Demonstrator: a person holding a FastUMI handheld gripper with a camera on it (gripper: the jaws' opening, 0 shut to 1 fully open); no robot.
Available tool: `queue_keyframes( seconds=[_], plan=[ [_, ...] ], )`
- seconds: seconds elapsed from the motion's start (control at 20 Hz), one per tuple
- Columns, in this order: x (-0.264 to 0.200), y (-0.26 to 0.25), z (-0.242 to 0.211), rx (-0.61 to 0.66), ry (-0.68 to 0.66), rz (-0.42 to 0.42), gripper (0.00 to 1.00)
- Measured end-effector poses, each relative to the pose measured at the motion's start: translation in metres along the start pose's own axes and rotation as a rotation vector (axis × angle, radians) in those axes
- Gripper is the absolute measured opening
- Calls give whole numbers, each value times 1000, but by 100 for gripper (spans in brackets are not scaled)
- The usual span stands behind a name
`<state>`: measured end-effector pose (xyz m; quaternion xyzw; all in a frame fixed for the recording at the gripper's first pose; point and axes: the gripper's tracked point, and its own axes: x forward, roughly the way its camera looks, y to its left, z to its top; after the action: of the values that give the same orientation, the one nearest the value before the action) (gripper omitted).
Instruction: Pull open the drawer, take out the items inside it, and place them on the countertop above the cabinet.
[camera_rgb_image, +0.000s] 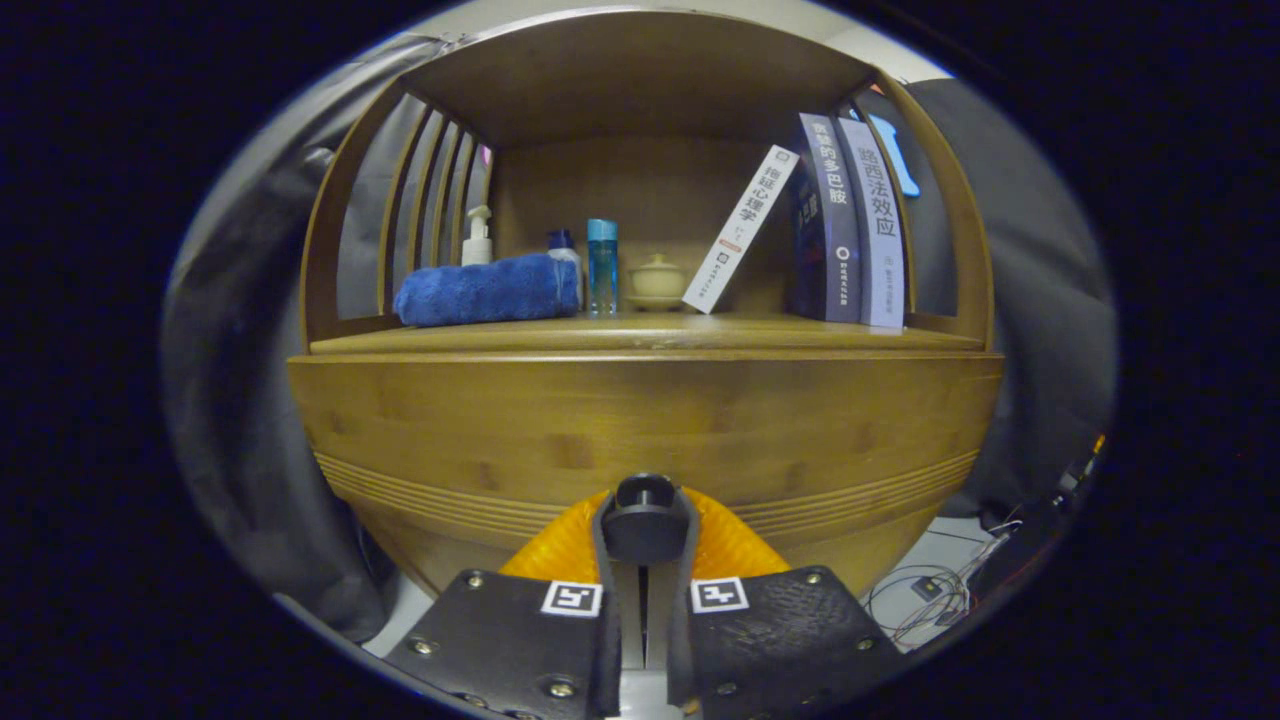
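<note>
Beyond the fingers and up to their left, a rolled blue towel (488, 290) lies on the wooden countertop (640, 338) of the cabinet (640, 420), with a white pump bottle (477, 238) standing behind it. Just to the right of the towel stand a small bottle with a dark blue cap (563, 245) and a taller clear blue bottle (602, 267), and next to them sits a pale lidded cup (656, 282) on a saucer. Further right, a white book (740, 230) leans against two upright books (850, 222) at the right end of the shelf space. Below the countertop, the drawer front (640, 440) fills the wood face straight ahead of the fingers, and it looks closed. The gripper (645, 535) sits low and centred against that front, its fingers drawn close together on a dark round knob (645, 500) that shows between their tips. To the right of the fingers, past the cabinet's lower corner, loose cables (930, 590) lie on the floor.
</note>
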<state>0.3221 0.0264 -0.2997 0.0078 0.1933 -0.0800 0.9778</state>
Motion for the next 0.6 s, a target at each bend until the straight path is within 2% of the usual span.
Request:
queue_keyframes(
  seconds=[0.6],
  plan=[
    [-93, -1, -19, -23, 21, 7, 18]
  ],
)
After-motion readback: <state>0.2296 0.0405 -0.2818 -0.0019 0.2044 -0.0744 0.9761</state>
